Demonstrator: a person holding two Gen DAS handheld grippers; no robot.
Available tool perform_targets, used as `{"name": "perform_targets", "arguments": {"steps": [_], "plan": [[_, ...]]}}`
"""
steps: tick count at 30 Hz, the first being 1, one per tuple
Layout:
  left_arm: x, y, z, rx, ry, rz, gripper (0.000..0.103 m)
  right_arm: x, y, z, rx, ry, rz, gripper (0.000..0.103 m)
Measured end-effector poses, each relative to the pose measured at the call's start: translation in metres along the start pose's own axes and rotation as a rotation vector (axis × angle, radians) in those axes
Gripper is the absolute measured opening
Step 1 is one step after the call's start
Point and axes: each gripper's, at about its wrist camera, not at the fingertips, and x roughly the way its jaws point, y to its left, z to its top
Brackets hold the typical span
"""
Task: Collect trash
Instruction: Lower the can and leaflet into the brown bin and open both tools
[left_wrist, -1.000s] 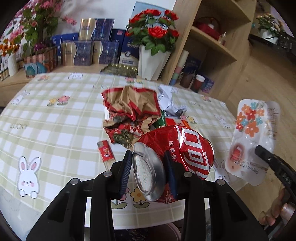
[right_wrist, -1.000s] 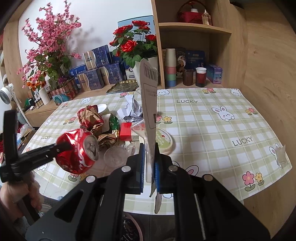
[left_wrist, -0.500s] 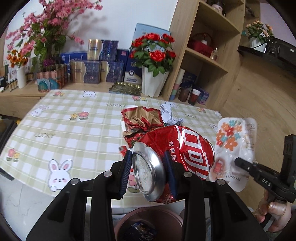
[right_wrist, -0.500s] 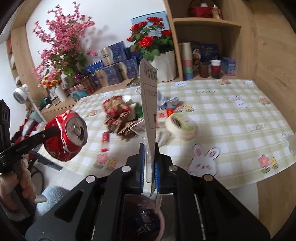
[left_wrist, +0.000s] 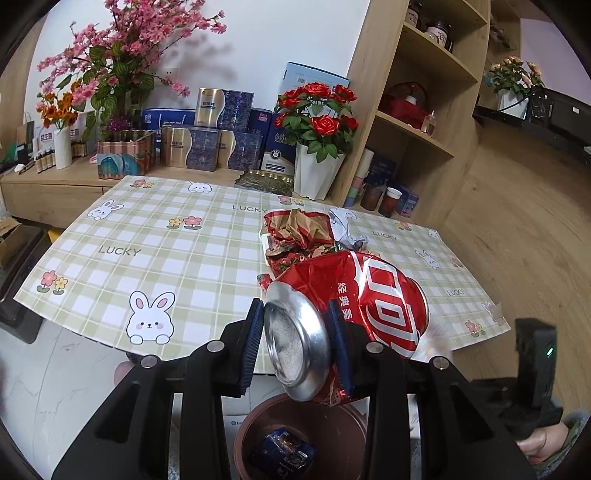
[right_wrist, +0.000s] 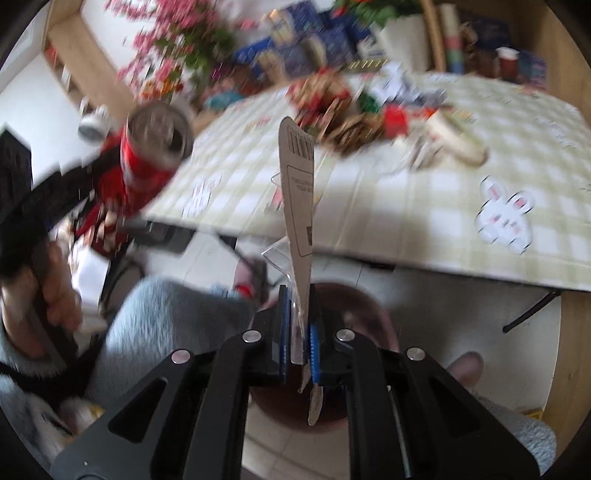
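My left gripper (left_wrist: 295, 332) is shut on a crushed red soda can (left_wrist: 351, 306), held off the table's front edge above a brown bin (left_wrist: 258, 432) that holds a blue wrapper (left_wrist: 282, 450). My right gripper (right_wrist: 297, 339) is shut on a flat blister pack (right_wrist: 297, 184) with a cardboard back, standing upright over the same brown bin (right_wrist: 369, 306). The can also shows at left in the blurred right wrist view (right_wrist: 147, 155). A heap of crumpled wrappers (left_wrist: 295, 236) lies on the checked table (left_wrist: 147, 240).
A vase of red roses (left_wrist: 319, 147), gift boxes (left_wrist: 207, 129) and pink flowers (left_wrist: 118, 55) stand behind the table. A wooden shelf (left_wrist: 417, 129) rises at the right. A tape roll (right_wrist: 458, 136) and more scraps lie on the table. The holder's grey sleeve (right_wrist: 166, 321) is by the bin.
Both grippers have drawn back from the table and lowered over the bin, each still holding its item. The right wrist view has tilted down and blurred with motion.
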Motion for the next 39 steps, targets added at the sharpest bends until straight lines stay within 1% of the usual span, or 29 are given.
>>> {"name": "perform_targets", "arguments": {"steps": [5,9,12,16,20,22,23,24,26,29,31,32,33,34,36,38,39], "plan": [[0.001,0.001,-0.008,-0.002,0.012,0.000,0.034,0.037,0.003,-0.013,-0.024,0.163,0.013,0.013],[0.006,0.004,-0.011,-0.002,0.025,0.004,0.034,0.071,-0.004,-0.021,0.012,0.289,-0.028,0.013],[0.011,0.007,-0.014,-0.002,0.038,0.007,0.034,0.087,-0.010,-0.027,0.041,0.342,-0.055,0.013],[0.019,0.010,-0.019,-0.007,0.063,0.006,0.034,0.103,-0.019,-0.035,0.079,0.386,-0.074,0.013],[0.025,0.014,-0.024,-0.011,0.085,0.004,0.034,0.114,-0.029,-0.037,0.120,0.405,-0.087,0.013],[0.027,0.016,-0.025,-0.013,0.091,0.003,0.034,0.116,-0.036,-0.038,0.156,0.397,-0.087,0.014],[0.028,0.017,-0.025,-0.013,0.095,0.001,0.034,0.118,-0.038,-0.037,0.173,0.394,-0.083,0.017],[0.029,0.017,-0.026,-0.013,0.097,0.000,0.034,0.118,-0.042,-0.037,0.203,0.383,-0.077,0.026],[0.031,0.018,-0.027,-0.012,0.104,-0.005,0.034,0.115,-0.050,-0.036,0.236,0.361,-0.070,0.037],[0.034,0.017,-0.030,0.005,0.119,-0.021,0.033,0.105,-0.052,-0.031,0.233,0.313,-0.088,0.037],[0.037,0.015,-0.032,0.026,0.143,-0.047,0.033,0.094,-0.050,-0.027,0.214,0.264,-0.107,0.042],[0.038,0.014,-0.033,0.037,0.149,-0.057,0.021,0.085,-0.047,-0.024,0.200,0.223,-0.107,0.057],[0.039,0.013,-0.034,0.054,0.154,-0.060,0.022,0.080,-0.046,-0.022,0.192,0.199,-0.110,0.074],[0.039,0.012,-0.036,0.065,0.156,-0.058,0.022,0.070,-0.043,-0.019,0.174,0.150,-0.118,0.079],[0.040,0.012,-0.038,0.081,0.163,-0.062,0.021,0.053,-0.037,-0.014,0.133,0.079,-0.134,0.084],[0.045,0.013,-0.042,0.076,0.182,-0.073,0.021,0.042,-0.035,-0.011,0.112,0.042,-0.165,0.089],[0.047,0.013,-0.044,0.072,0.193,-0.077,0.020,0.037,-0.034,-0.009,0.106,0.021,-0.186,0.089]]}}
